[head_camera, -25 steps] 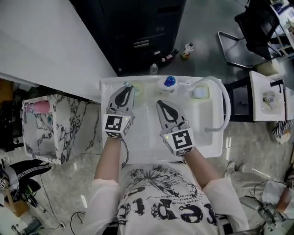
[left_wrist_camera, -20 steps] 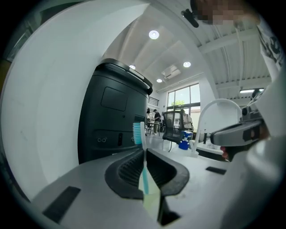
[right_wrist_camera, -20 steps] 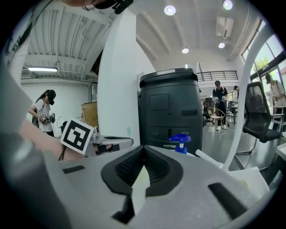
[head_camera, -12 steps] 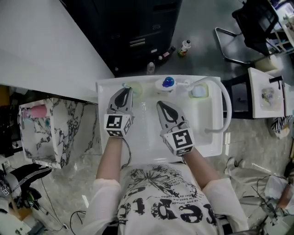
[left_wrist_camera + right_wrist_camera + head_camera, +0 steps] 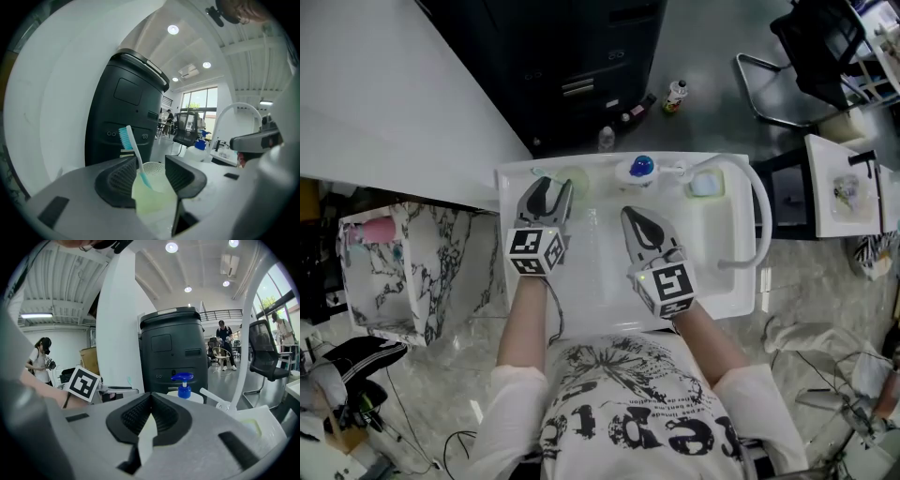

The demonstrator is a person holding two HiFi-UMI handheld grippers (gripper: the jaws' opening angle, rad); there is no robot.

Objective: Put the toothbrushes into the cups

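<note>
A teal toothbrush (image 5: 133, 153) stands tilted in a pale green cup (image 5: 152, 193) at the sink's back left, bristles up. In the left gripper view, my left gripper (image 5: 151, 161) straddles the cup's rim. Its jaws are opening, and the brush handle runs just beside the left pad, which does not press on it. In the head view the left gripper (image 5: 548, 188) shows spread jaws next to the green cup (image 5: 573, 178). My right gripper (image 5: 634, 218) hovers over the basin with jaws shut and nothing between them. A second pale cup (image 5: 706, 185) sits at the back right.
A blue-topped pump bottle (image 5: 641, 169) stands on the back rim of the white sink (image 5: 717, 281). A white arched faucet (image 5: 757, 211) curves over the right side. A dark cabinet (image 5: 581, 66) stands behind the sink, and a marble-patterned stand (image 5: 389, 272) is to the left.
The left gripper's jaws, shut at the green cup before, now stand apart around it. The gripper has sunk slightly. The right gripper has kept still.
</note>
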